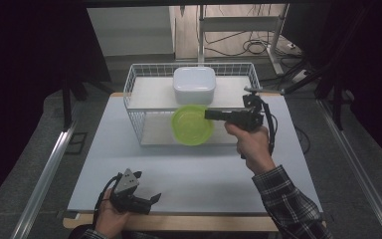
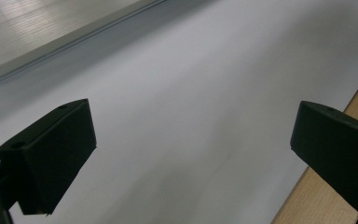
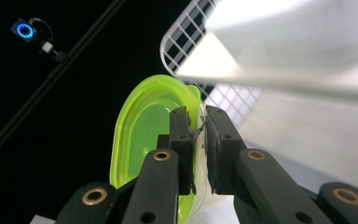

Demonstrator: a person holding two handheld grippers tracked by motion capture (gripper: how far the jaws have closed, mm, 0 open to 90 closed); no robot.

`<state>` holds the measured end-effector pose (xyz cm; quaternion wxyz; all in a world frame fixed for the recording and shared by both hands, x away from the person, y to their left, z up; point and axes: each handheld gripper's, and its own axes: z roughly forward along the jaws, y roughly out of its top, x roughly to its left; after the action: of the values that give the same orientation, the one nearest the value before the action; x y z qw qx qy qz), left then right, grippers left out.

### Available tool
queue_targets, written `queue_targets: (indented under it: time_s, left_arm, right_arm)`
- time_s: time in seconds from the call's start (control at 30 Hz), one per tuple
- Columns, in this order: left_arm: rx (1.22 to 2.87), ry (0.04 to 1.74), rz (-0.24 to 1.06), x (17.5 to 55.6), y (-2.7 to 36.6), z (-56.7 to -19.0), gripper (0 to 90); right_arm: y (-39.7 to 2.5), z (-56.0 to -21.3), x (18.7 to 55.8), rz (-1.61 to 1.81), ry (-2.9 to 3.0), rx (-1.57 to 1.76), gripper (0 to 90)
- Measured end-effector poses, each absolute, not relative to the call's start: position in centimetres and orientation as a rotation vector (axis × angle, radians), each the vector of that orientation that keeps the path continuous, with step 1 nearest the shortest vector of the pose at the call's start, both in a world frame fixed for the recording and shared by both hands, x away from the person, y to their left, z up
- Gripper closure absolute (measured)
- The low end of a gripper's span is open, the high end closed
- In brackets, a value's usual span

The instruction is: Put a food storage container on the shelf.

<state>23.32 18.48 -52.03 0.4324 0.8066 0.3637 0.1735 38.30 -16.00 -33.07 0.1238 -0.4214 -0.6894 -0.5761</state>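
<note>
A lime-green plastic bowl [image 1: 192, 124] hangs in front of the white wire shelf rack [image 1: 138, 82], with my right gripper [image 1: 210, 114] shut on its right rim. In the right gripper view the two jaws pinch the thin green rim of the bowl [image 3: 140, 130] between them, my right gripper [image 3: 199, 140] tilted so the bowl stands on edge. A white lidded container [image 1: 194, 84] sits on the rack's upper shelf. My left gripper [image 1: 149, 196] rests low at the table's front left, open, with only the white tabletop [image 2: 177, 107] between its jaws.
The white tabletop [image 1: 189, 169] spreads between the rack and the front edge. A wooden table edge [image 2: 326, 205] shows beside the left gripper. Metal rails run along both sides of the table, and cables lie on the floor behind.
</note>
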Motion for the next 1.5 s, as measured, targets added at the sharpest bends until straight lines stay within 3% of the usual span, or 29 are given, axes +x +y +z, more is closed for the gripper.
queue_targets:
  time_s: [0.3,0.47,0.8,1.17,1.3,1.43,1.5]
  left_arm:
    - [2.007,0.906,0.413,23.3,18.5,-52.1,0.0]
    - [2.009,0.900,0.411,23.3,18.5,-52.1,0.0]
    - [2.008,0.892,0.399,23.3,18.4,-52.1,0.0]
    - [2.018,0.890,0.399,23.3,18.3,-52.2,0.0]
    - [2.021,0.887,0.401,23.3,18.3,-52.2,0.0]
    - [2.023,0.885,0.401,23.3,18.3,-52.2,0.0]
    - [2.025,0.886,0.399,23.3,18.3,-52.2,0.0]
  right_arm:
    - [-15.4,-26.1,41.3,-1.787,-2.016,-1.314,82.4]
    - [-15.1,-24.5,44.0,-1.812,-1.993,-1.453,82.4]
    - [-14.1,-24.8,47.7,-1.779,-1.924,-1.648,82.2]
    - [-13.7,-25.5,48.9,-1.745,-1.871,-1.693,79.8]
    - [-13.2,-25.9,49.2,-1.732,-1.890,-1.695,71.0]
    - [-13.1,-26.2,49.5,-1.735,-1.897,-1.707,70.1]
    - [-13.0,-26.2,49.5,-1.736,-1.914,-1.710,62.8]
